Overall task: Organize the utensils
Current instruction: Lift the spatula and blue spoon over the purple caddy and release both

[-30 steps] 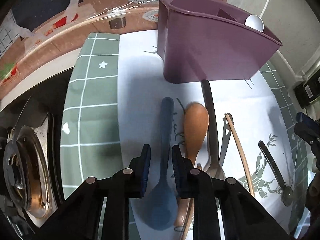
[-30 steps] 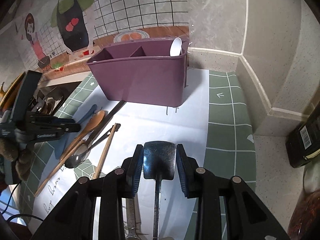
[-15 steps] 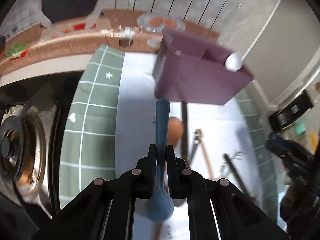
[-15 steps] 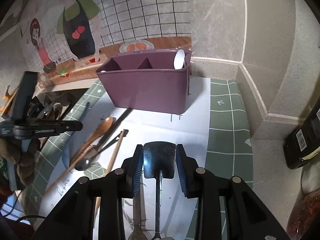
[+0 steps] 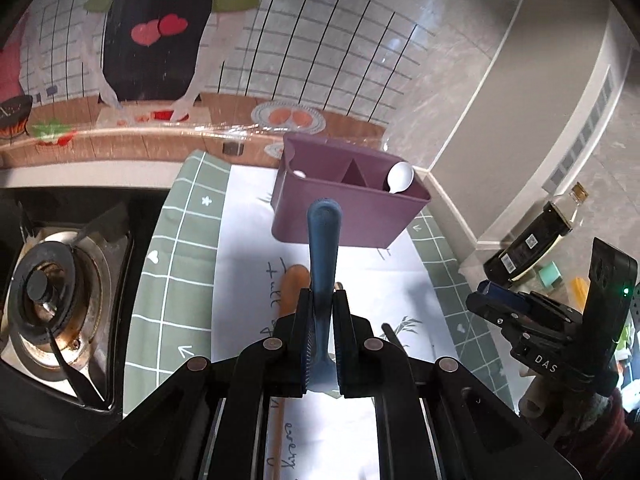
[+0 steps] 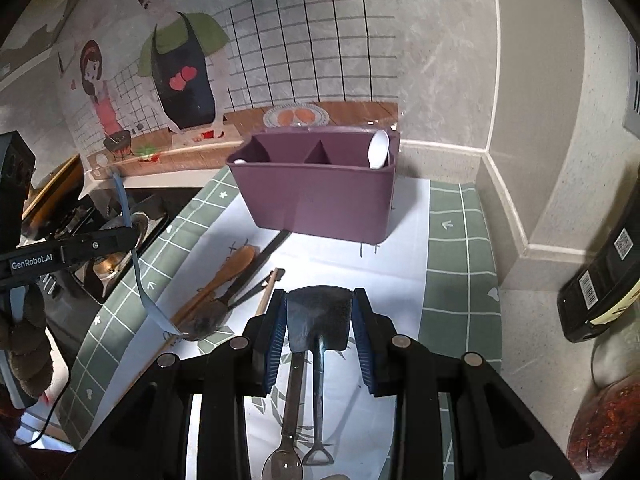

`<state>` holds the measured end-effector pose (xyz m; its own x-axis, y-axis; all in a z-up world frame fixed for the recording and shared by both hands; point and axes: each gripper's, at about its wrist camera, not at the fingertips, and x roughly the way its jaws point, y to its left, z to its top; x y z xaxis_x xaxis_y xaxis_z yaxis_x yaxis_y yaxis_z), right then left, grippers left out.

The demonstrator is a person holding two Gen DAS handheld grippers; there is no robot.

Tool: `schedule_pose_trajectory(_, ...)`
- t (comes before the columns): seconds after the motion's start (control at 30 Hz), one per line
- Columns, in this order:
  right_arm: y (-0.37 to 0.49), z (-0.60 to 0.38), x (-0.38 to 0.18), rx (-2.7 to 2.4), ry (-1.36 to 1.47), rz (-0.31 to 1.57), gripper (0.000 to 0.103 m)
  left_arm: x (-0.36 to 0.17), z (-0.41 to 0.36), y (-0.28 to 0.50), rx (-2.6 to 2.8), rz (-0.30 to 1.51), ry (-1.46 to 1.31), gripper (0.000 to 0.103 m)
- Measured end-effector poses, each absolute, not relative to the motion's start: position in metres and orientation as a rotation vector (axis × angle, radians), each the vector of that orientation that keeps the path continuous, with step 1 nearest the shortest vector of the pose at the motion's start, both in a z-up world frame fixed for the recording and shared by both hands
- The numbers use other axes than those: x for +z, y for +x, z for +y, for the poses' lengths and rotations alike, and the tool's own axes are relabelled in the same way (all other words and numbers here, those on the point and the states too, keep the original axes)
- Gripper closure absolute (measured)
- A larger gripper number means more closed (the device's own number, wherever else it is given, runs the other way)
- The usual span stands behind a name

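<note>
My left gripper (image 5: 322,312) is shut on a blue spoon (image 5: 324,248) and holds it lifted above the mat, handle pointing at the purple utensil caddy (image 5: 344,216). The caddy holds a white spoon (image 5: 400,178). In the right wrist view the blue spoon (image 6: 138,276) hangs from the left gripper (image 6: 120,236) at the left. My right gripper (image 6: 320,320) is shut on a small metal shovel-shaped spatula (image 6: 320,316), in front of the caddy (image 6: 316,196). A wooden spoon (image 6: 228,272), a dark knife and chopsticks lie on the white mat (image 6: 344,264).
A gas burner (image 5: 48,300) is left of the green checked mat (image 5: 172,280). A dark bottle (image 6: 600,280) and a jar (image 6: 608,420) stand at the right by the wall corner. A metal spoon (image 6: 288,412) lies under my right gripper.
My left gripper closed on the blue spoon and lifted it off the mat, tilting up toward the caddy. My right gripper kept hold of the spatula and rose slightly.
</note>
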<state>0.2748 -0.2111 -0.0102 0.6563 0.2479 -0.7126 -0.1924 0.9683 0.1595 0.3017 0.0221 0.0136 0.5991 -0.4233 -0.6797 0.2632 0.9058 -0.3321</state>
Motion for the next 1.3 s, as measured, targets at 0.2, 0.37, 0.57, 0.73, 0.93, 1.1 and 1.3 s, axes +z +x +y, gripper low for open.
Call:
schedule_pose_trajectory(0.2, 0.28, -0.213, 0.012, 0.247, 0.071, 0.778, 0.073, 0.057, 0.014, 0.303, -0.437, 0.75, -0.176, 0.093)
schedule_pose_trajectory(0.37, 0.3, -0.217, 0.081, 0.25, 0.054, 0.632, 0.073, 0.146, 0.003, 0.322, -0.473, 0.55, -0.164, 0.093)
schedule_pose_trajectory(0.57, 0.335, -0.222, 0.176, 0.227, 0.019, 0.353, 0.073, 0.188, -0.009, 0.353, -0.435, 0.408, -0.126, 0.093)
schedule_pose_trajectory(0.73, 0.367, -0.228, 0.166, 0.202, 0.032, 0.335, 0.073, 0.16, -0.011, 0.395, -0.412, 0.485, -0.142, 0.093)
schedule_pose_trajectory(0.93, 0.411, -0.232, 0.12, 0.204, 0.08, 0.372, 0.073, 0.111, -0.013, 0.439, -0.378, 0.558, -0.202, 0.093)
schedule_pose_trajectory(1.1, 0.442, -0.231, 0.076, 0.196, 0.114, 0.457, 0.073, 0.074, -0.024, 0.459, -0.39, 0.615, -0.201, 0.093)
schedule_pose_trajectory(1.3, 0.453, -0.228, 0.048, 0.186, 0.105, 0.514, 0.073, 0.033, -0.034, 0.473, -0.398, 0.688, -0.198, 0.093)
